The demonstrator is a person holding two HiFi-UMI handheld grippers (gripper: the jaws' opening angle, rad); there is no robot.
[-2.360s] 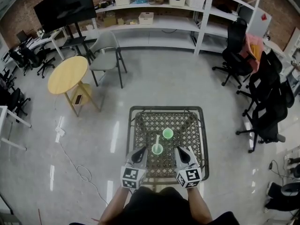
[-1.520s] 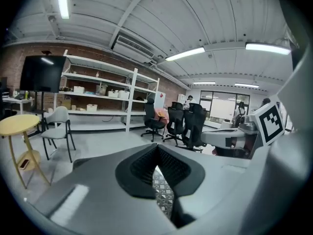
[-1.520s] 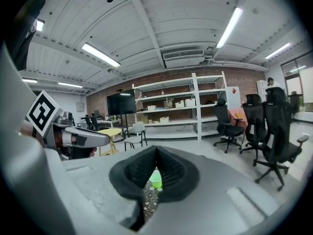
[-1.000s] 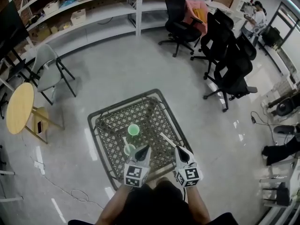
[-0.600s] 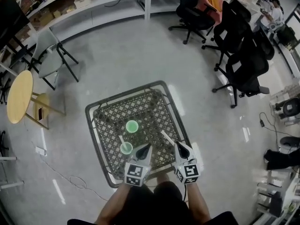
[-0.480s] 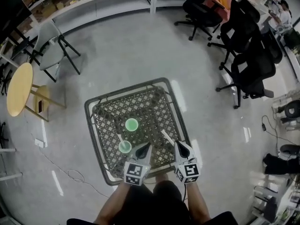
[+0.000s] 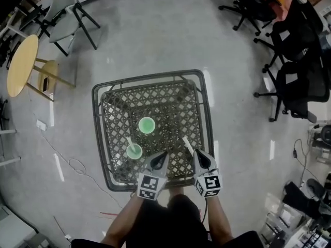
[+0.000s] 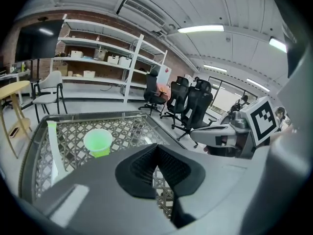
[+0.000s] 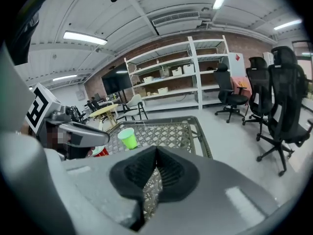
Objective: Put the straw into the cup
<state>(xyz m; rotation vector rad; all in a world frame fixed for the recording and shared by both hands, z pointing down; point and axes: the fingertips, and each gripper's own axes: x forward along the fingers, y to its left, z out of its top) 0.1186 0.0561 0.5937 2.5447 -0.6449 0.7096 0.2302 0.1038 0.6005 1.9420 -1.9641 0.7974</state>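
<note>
Both grippers hang low over the near edge of the metal lattice table [image 7: 204, 94], and both are closed with nothing in them. The left gripper [image 7: 161, 157] shows its jaws pressed together on air in its own view, and so does the right gripper [image 7: 199, 158].

Just ahead and to the left of the left gripper stands a green cup [image 7: 134, 151] with a white straw [image 7: 128, 141] leaning in it, so one straw looks to be placed. Further ahead of the left gripper, near the table's middle, a second green cup [image 7: 147, 124] stands upright and appears empty.

A second white straw [image 7: 186, 143] lies on the lattice just beyond the right gripper's tip, angled away to the left. No straw shows between that gripper's jaws, so I judge it ungrasped. What seems left is to open the right gripper, take up this loose straw and set it in the empty cup.
</note>
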